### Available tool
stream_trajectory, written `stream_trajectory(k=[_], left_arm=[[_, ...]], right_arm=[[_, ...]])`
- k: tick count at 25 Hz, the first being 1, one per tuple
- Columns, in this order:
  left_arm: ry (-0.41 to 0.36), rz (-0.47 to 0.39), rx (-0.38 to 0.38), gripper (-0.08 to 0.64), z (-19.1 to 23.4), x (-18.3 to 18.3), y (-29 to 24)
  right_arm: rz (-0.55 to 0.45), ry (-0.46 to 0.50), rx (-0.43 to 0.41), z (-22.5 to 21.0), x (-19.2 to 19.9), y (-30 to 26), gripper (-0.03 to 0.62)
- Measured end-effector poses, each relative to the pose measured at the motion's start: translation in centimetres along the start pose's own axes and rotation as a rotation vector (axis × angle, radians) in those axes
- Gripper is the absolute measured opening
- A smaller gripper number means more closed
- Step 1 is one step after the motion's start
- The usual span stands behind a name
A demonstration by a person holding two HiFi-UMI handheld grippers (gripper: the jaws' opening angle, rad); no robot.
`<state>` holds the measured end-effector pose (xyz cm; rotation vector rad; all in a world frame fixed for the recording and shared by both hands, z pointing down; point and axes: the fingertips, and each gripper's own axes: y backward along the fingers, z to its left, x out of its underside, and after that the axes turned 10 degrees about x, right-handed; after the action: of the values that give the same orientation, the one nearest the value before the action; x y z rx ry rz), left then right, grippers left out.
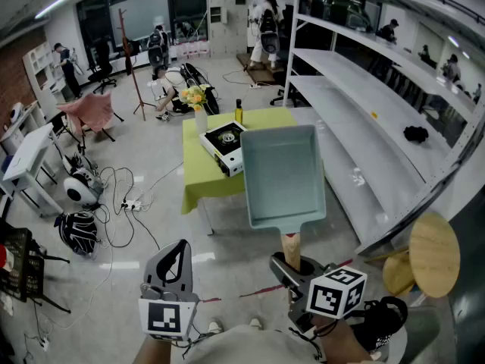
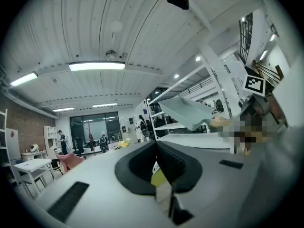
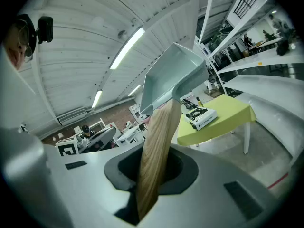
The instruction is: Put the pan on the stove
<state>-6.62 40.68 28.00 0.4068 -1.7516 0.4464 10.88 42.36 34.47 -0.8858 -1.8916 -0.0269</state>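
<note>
A pale green rectangular pan [image 1: 282, 174] with a wooden handle [image 1: 292, 247] is held up in the air, tilted, in front of me. My right gripper [image 1: 292, 267] is shut on that handle, which runs up out of the jaws in the right gripper view [image 3: 159, 146] to the pan [image 3: 173, 77]. The portable gas stove [image 1: 224, 146] sits on a yellow-green table [image 1: 265, 120] beyond the pan, also in the right gripper view as the stove [image 3: 202, 118]. My left gripper [image 1: 176, 258] is low at the left, shut and holding nothing [image 2: 161, 175]. The pan [image 2: 187, 112] shows to its right.
White shelving [image 1: 364, 127] runs along the right side. A round wooden stool [image 1: 432, 252] stands at lower right. A dark bottle [image 1: 238, 111] and a vase of yellow flowers [image 1: 198, 101] stand on the table's far edge. Cables [image 1: 114, 196] and bags lie on the floor at left.
</note>
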Motion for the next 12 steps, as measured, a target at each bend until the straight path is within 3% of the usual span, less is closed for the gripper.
stream_trajectory(k=[6,12], left_arm=[[-0.045,0.018,0.010,0.006,-0.4,0.5,-1.1],[-0.017,0.027,-0.006,0.006,-1.0,0.4,-2.0]], right_arm=[[0.011,-0.016,0.011,-1.4,-0.3,-0.5,0.052],[0.026,-0.034,-0.016,-2.4,-0.7,-0.8,0.052]])
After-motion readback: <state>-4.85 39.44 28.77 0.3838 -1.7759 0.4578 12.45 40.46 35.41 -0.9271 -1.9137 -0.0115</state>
